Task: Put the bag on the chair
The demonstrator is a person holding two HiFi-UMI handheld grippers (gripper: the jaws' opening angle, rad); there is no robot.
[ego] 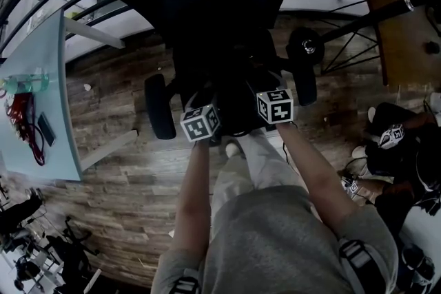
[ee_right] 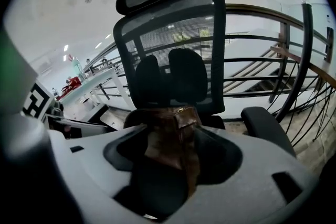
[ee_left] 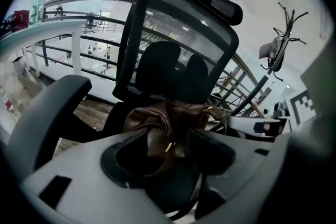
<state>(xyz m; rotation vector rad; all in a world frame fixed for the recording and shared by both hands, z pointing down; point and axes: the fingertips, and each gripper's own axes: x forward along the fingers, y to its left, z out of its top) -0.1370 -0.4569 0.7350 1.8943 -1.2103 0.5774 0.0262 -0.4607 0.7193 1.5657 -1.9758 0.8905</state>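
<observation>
- Black mesh-back office chair with headrest [ee_left: 178, 23] stands on the brown wood-plank floor [ego: 124, 169].
- Brown leather bag [ee_left: 157, 118] lies on the chair seat, just in front of the backrest, between the two armrests.
- Pale blue-grey table [ego: 41, 45] stands on the same floor, at the left, well apart from the chair.
- On the table: clear green bottle [ego: 26, 83], red corded bundle [ego: 21, 113], dark flat phone [ego: 46, 129].
- Small white scrap [ego: 87, 87] lies on the floor near the table edge.

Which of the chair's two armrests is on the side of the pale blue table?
The left-hand armrest in the head view: it sits toward the pale blue table. The right-hand armrest is on the far side from it.
</observation>
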